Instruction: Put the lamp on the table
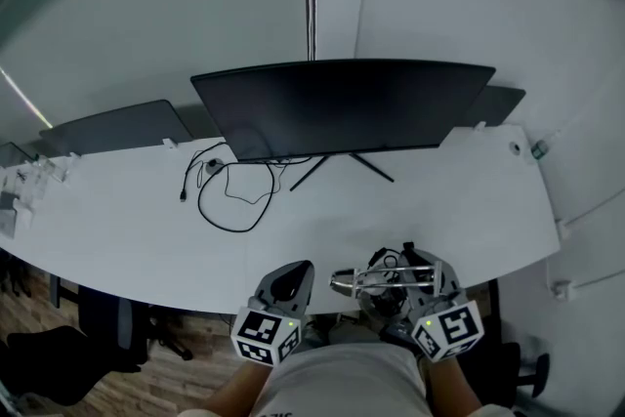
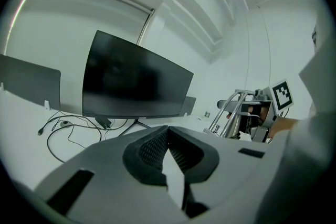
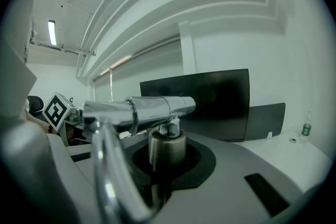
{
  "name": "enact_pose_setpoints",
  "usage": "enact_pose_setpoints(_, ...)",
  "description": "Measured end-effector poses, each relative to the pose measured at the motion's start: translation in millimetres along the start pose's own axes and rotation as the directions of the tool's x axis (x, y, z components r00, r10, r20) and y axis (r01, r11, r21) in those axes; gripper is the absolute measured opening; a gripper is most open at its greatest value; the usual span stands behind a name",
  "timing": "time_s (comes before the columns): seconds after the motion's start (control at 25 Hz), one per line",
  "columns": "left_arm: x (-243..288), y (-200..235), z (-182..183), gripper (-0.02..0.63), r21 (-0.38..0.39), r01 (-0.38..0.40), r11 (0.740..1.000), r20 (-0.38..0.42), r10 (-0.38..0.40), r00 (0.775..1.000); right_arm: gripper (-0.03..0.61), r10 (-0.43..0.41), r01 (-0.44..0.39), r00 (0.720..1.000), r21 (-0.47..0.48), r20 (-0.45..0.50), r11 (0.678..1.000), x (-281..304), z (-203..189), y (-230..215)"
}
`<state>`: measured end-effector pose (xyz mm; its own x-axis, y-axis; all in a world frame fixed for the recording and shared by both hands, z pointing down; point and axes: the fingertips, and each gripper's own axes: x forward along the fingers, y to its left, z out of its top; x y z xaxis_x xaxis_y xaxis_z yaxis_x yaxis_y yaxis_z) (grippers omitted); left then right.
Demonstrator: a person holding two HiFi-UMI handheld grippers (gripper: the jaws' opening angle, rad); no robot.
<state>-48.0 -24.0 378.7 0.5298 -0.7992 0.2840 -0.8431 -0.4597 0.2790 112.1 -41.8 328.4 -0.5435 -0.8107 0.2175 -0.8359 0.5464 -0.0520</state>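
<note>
Head view. Left claw [image 1: 291, 280]: low in the picture at the near edge of the white surface [image 1: 439, 200], beside the right claw. Right claw [image 1: 393, 288]: grasping the lamp [image 1: 376, 280], a chrome piece of tubes and rods that juts toward the left claw. Whether the lamp touches the surface cannot be told. Monitor [image 1: 342, 107]: dark, wide, standing on the surface well ahead of both claws. Cable [image 1: 229, 195]: black, looped, ahead of the left claw and to its left.

Left gripper view. Left claw [image 2: 167, 134]: clenched, ribbed pads meeting at the tips, nothing between them. Monitor [image 2: 134, 78]: ahead and slightly left. Cable [image 2: 58, 128]: on the surface [image 2: 31, 118], far left. Lamp [image 2: 233, 110]: to the right of this claw, chrome rods slanting upward. Marker cube [image 2: 282, 95]: belongs to the right claw, just beyond the lamp.

Right gripper view. Right claw [image 3: 167, 153]: closed on the lamp's short upright metal cylinder. Lamp [image 3: 142, 110]: a chrome tube lies crosswise above the jaws, and a curved chrome rod drops at the left. Monitor [image 3: 218, 102]: ahead of the claw. Bottle [image 3: 306, 128]: small, far right.
</note>
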Motion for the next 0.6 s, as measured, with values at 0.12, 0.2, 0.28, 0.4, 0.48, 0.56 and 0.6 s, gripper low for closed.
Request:
enact_pose_setpoints(0.12, 9.4, -0.5, 1.4, 0.003, -0.006, -0.008, 1.0, -0.002, 0.008, 1.0, 0.041, 0.015, -0.015, 1.0, -0.005, -0.006, 1.0, 7.6, 1.0, -7.3)
enact_pose_setpoints(0.2, 14.7, 0.3, 1.1, 0.003, -0.008, -0.014, 1.0, -0.008, 0.014, 1.0, 0.041, 0.023, -0.023, 1.0, -0.009, -0.008, 1.0, 13.3, 1.9, -12.1)
enact_pose_setpoints(0.28, 19.3, 2.3, 0.2, 0.003, -0.009, -0.021, 1.0, -0.014, 0.021, 1.0, 0.041, 0.029, -0.029, 1.0, -0.011, -0.008, 1.0, 19.3, 2.3, -17.0)
enact_pose_setpoints(0.4, 25.1, 6.3, -2.6, 0.003, -0.009, -0.033, 0.999, -0.024, 0.033, 0.999, 0.041, 0.031, -0.031, 1.0, -0.009, -0.007, 0.999, 28.2, 0.6, -25.4)
enact_pose_setpoints(0.48, 28.4, 9.5, -4.4, 0.003, -0.009, -0.039, 0.999, -0.033, 0.039, 0.999, 0.041, 0.027, -0.027, 1.0, -0.011, -0.01, 1.0, 35.1, -1.1, -31.0)
enact_pose_setpoints(0.56, 32.0, 12.6, -5.1, 0.003, -0.014, -0.041, 0.999, -0.04, 0.04, 0.998, 0.041, 0.022, -0.022, 1.0, -0.014, -0.016, 1.0, 43.1, -2.5, -36.1)
enact_pose_setpoints(0.6, 34.1, 14.2, -5.4, 0.003, -0.016, -0.041, 0.999, -0.043, 0.04, 0.998, 0.041, 0.019, -0.019, 1.0, -0.016, -0.019, 1.0, 47.5, -3.3, -38.6)
